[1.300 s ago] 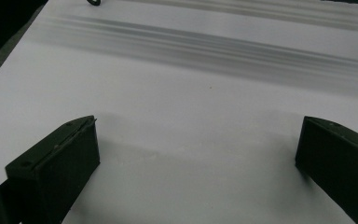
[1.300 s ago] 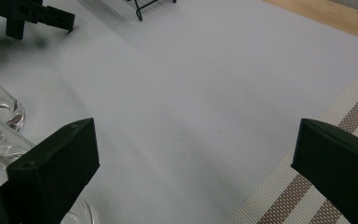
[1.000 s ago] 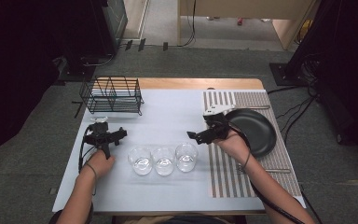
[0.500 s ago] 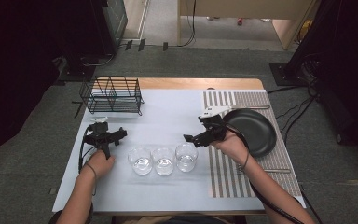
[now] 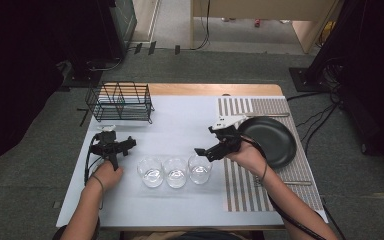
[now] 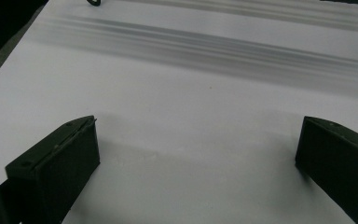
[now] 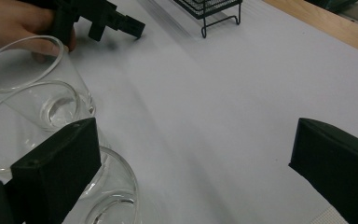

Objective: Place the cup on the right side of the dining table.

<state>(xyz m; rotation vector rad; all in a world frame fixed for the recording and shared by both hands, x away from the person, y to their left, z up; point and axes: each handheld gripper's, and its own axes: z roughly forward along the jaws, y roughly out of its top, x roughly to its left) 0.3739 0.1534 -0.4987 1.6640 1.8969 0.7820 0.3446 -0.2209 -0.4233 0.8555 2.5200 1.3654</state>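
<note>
- Nearest the person's edge of the white table [image 5: 180, 205], three clear glasses stand upright in a row, close side by side: the left glass [image 5: 150, 171], the middle glass [image 5: 175, 172] and the right glass [image 5: 199, 168].
- The right gripper [image 5: 203, 152] hangs just over the right glass, at its rim, jaws spread wide with nothing between them; they have just been closing a little. In the right gripper view its left jaw sits just in front of that glass's rim [image 7: 109, 186]; whether it touches I cannot tell.
- The left gripper [image 5: 114, 146] hovers low over bare table left of the glasses, jaws spread wide, nothing between them.
- To the right lies a striped mat [image 5: 245, 190], with a black plate [image 5: 275, 142] on it behind the right hand [image 5: 247, 157].
- Farthest back on the left stands a black wire rack [image 5: 120, 102].
</note>
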